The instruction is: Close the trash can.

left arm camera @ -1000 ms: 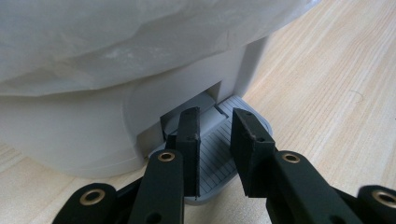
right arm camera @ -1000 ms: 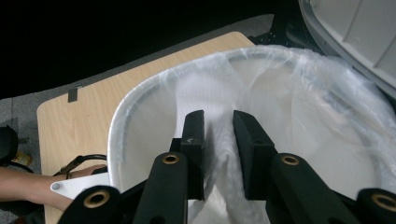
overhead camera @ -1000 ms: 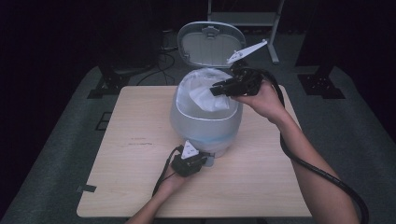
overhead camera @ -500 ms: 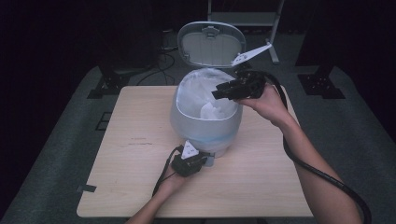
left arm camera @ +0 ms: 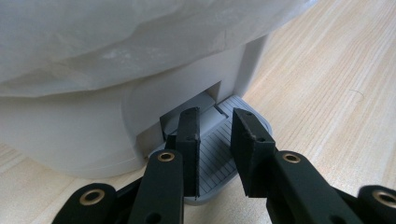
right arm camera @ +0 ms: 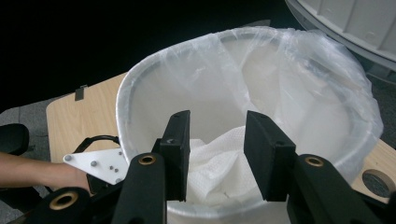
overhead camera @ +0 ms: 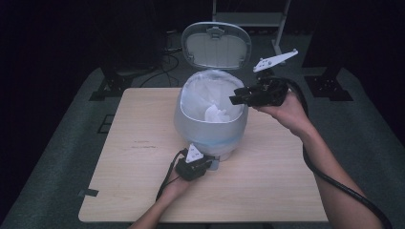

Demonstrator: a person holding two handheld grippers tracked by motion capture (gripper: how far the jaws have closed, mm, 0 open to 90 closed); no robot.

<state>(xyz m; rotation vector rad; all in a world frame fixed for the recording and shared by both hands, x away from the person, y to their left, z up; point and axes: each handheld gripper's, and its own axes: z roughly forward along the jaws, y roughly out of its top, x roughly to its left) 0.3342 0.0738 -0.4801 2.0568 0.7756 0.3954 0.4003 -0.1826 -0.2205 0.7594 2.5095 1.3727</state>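
- The pale grey pedal bin (overhead camera: 210,126) with clear plastic liner stood mid-table on the light wooden table (overhead camera: 138,143), lid (overhead camera: 217,45) propped up.
- The left gripper (left arm camera: 215,140) was pressed on the ribbed grey foot pedal (left arm camera: 219,154), jaws slightly parted, gripping nothing.
- The right gripper (right arm camera: 215,154) was held over the rim, jaws apart and empty; crumpled white paper towel (right arm camera: 219,163) lay inside.
- Pedal pressure is best released gradually, once the right gripper is pulled clear of the lid.
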